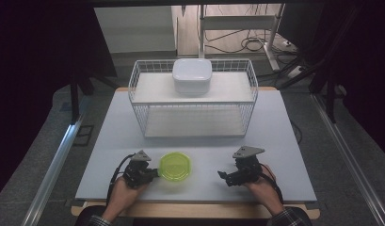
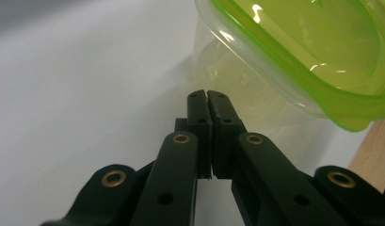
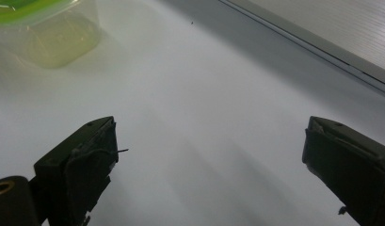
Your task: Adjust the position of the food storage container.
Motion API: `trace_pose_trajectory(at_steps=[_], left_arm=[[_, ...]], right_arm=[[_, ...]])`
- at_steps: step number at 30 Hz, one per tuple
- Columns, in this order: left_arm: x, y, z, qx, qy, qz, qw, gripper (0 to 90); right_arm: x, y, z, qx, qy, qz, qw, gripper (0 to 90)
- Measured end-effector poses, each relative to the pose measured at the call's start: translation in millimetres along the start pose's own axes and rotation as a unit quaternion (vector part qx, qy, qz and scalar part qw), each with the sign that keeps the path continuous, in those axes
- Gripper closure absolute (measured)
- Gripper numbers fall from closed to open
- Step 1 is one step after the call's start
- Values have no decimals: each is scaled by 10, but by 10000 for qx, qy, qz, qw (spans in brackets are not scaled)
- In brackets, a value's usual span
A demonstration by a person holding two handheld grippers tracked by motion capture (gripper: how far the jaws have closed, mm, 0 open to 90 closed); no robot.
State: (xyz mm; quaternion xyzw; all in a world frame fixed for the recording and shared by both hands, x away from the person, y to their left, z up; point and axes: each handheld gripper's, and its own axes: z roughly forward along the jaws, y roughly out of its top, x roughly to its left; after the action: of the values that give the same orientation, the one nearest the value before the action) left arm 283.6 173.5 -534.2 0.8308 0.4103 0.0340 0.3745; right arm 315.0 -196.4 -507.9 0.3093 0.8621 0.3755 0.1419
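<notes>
Resting near the front edge of the pale table [image 1: 110, 141], the green-lidded container [image 1: 175, 166] sits between the two grippers, closer to the left one. The left gripper [image 1: 155, 172] lies just beside the container's left side, and in the left gripper view its jaws are pressed flat together with nothing between them, the tips just short of the clear wall of the container [image 2: 293, 52] below its green lid. The right gripper [image 1: 221, 175] lies well apart from the container on the other side, pointing toward it, its jaws spread wide over bare table in the right gripper view. Behind them a white wire basket [image 1: 192, 101] stands on the table with a white lidded box [image 1: 192, 74] on its upper shelf
</notes>
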Motion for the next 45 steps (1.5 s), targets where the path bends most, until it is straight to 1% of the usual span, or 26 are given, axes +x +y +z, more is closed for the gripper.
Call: trace_pose_trajectory(at_steps=[6,8,16,20,23,25,27,29,31,34,38,41,42,44,45], left_arm=[[-134,82,145,71,-166,177,9997,885],[-186,107,192,126,-206,279,9993,883],[-354,229,364,95,-327,458,9984,874],[-436,288,422,96,-320,607,9976,869],[-443,285,397,85,-232,654,9976,834],[-425,284,356,33,-130,663,9977,779],[-405,284,310,-37,-37,661,9978,694],[-390,275,256,-111,74,700,9975,631],[-383,261,202,-210,187,748,9968,554],[-379,236,138,-344,322,821,9955,431],[-366,189,75,-405,369,895,9945,310],[-352,158,31,-511,270,819,9950,213],[-348,149,18,-526,265,812,9950,184],[-344,128,0,-482,305,852,9947,108],[-341,116,-7,-457,328,882,9945,88]], right_arm=[[-24,-6,-2,29,-13,45,10000,44],[-38,-9,-3,28,-22,71,10000,44],[-81,-18,-16,32,-45,119,9999,47],[-93,-22,-15,37,-47,138,9999,47],[-103,-24,-20,32,-47,148,9999,48],[-111,-24,-26,19,-52,161,9999,48],[-118,-25,-30,11,-40,191,9998,48],[-125,-26,-34,1,12,286,9996,52],[-125,-23,-42,-27,71,366,9993,55],[-129,-19,-50,-78,120,420,9990,57],[-123,-19,-53,-102,137,400,9991,58],[-123,-17,-57,-131,150,392,9990,59],[-124,-17,-58,-133,157,393,9990,59],[-123,-19,-60,-131,158,387,9990,59],[-122,-19,-59,-138,157,380,9991,59]])
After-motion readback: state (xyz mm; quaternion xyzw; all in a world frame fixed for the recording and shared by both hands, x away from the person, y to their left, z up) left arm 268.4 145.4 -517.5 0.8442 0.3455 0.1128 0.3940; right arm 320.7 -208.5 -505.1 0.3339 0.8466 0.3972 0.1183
